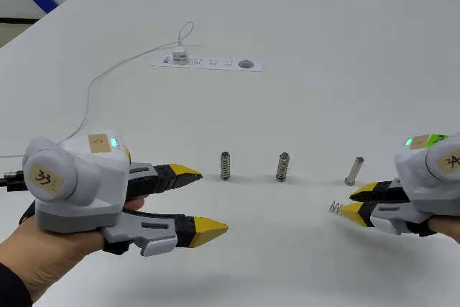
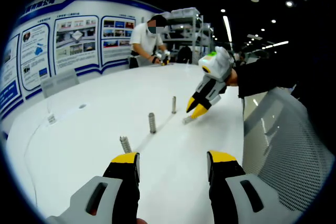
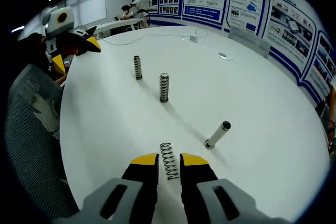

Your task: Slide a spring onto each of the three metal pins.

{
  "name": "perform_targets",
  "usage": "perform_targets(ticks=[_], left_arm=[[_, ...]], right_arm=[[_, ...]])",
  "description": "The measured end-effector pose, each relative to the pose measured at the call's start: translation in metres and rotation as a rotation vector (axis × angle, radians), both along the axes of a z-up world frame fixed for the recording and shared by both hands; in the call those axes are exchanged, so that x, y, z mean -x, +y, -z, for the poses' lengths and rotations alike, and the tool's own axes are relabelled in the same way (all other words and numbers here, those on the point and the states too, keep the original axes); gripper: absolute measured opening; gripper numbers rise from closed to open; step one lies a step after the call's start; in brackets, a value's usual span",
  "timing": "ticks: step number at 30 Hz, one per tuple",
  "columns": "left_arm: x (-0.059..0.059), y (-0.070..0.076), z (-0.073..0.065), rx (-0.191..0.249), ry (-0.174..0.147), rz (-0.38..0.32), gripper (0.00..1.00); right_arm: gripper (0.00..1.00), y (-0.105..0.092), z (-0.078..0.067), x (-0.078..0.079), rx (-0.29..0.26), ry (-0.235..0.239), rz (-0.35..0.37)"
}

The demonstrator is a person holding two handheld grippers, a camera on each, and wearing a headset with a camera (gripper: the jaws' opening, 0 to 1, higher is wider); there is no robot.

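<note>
steel spring between right gripper tips, grasp unclear, left gripper released

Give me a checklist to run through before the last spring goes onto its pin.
1. Loose metal coil spring between the jaws of the right gripper: ok.
2. Bare silver metal pin standing, nothing on it: ok.
3. Spring lined up over that pin: not ok; it lies low, short of the pin and to one side.
4. Left spring-covered pin and middle spring-covered pin done: ok.
5. Left gripper open, empty, away from the bare pin: ok.
6. Grip firm enough: cannot tell.
</note>
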State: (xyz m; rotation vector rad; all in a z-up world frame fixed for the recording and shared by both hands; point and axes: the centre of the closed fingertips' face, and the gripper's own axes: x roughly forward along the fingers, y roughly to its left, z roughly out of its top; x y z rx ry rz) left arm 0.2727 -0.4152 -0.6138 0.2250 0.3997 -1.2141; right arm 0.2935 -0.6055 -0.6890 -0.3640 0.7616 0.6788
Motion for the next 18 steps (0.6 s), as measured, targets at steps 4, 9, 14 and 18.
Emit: perform_targets(ticks=[4, 9, 14, 18], left_arm=[[0.0, 0.0, 0.0, -0.003, 0.0, 0.002, 0.53], [0.0, -0.001, 0.0, -0.005, -0.001, 0.003, 0.53], [0.001, -0.002, 0.0, -0.006, -0.001, 0.005, 0.53], [0.001, -0.002, 0.0, -0.007, -0.002, 0.004, 0.52]], right_arm=[[0.17, -0.006, 0.003, 0.003, -0.016, 0.008, 0.021], [0.17, -0.011, 0.011, 0.007, -0.013, 0.027, 0.024], [0.16, -0.012, 0.014, 0.009, -0.019, 0.036, 0.026], [0.16, -0.012, 0.015, 0.01, -0.018, 0.039, 0.024]])
